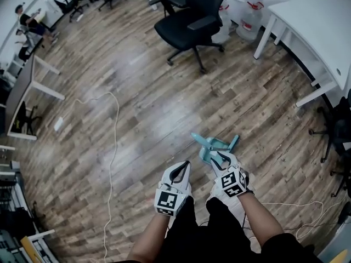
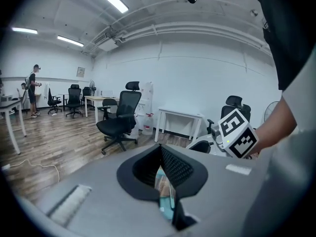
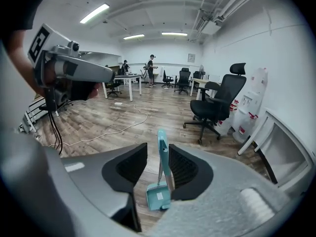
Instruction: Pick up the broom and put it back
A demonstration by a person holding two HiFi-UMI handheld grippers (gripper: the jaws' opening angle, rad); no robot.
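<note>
Broom stands upright on the floor, its handle between the right gripper jaws, which are wide and not clamping it. Dustpan sits below. Left gripper is narrow and empty, beside the right one. Either not yet picked or just parked; can't tell which.

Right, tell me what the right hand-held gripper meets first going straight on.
Probably the teal broom handle, upright between the right hand-held gripper's open jaws, not yet pinched; beyond it, the dustpan at floor level.
</note>
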